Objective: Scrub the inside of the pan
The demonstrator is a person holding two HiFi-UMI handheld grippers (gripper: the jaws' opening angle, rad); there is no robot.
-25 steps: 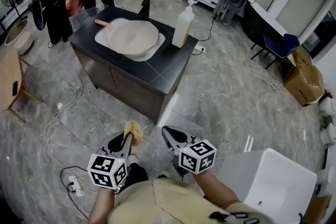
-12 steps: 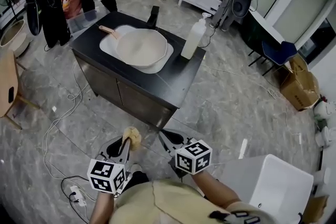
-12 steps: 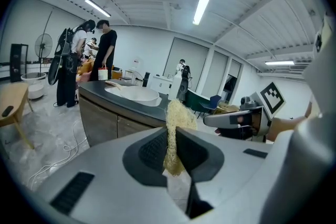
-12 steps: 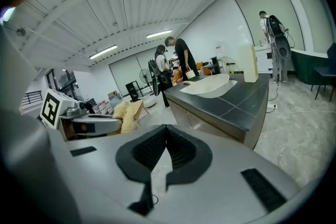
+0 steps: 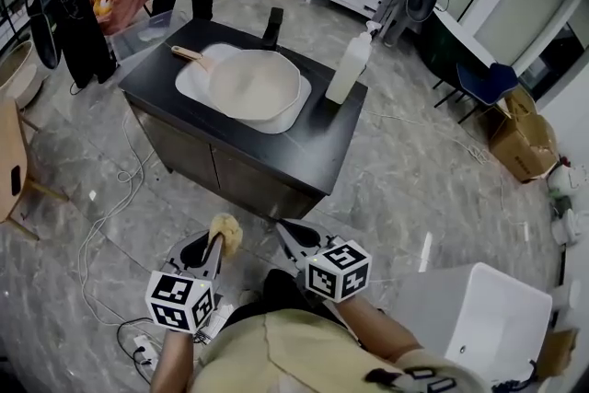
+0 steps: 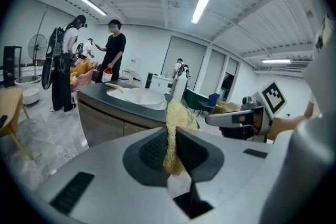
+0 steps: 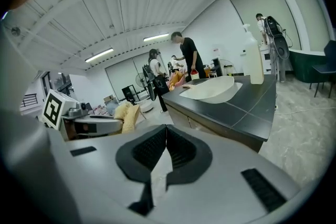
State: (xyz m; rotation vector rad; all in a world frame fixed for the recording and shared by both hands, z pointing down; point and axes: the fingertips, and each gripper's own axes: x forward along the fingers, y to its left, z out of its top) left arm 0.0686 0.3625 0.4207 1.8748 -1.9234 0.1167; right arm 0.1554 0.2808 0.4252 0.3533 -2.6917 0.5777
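Note:
A cream pan (image 5: 255,84) with a wooden handle rests on a white mat (image 5: 282,118) on the dark counter (image 5: 322,154), well ahead of me; it shows small in the left gripper view (image 6: 140,97) and the right gripper view (image 7: 212,88). My left gripper (image 5: 217,246) is held low, short of the counter, shut on a yellow fibrous scrubber (image 5: 226,230) (image 6: 176,123). My right gripper (image 5: 289,233) is beside it, shut with nothing between its jaws (image 7: 165,128).
A white soap bottle (image 5: 348,67) stands on the counter right of the pan, a black faucet (image 5: 272,26) behind it. People stand at the far left. Cables (image 5: 110,207) lie on the marble floor. A white bin (image 5: 479,319) sits at my right.
The counter and pan have drawn nearer and shifted right in the head view. Both grippers stay low and shut, the scrubber still held.

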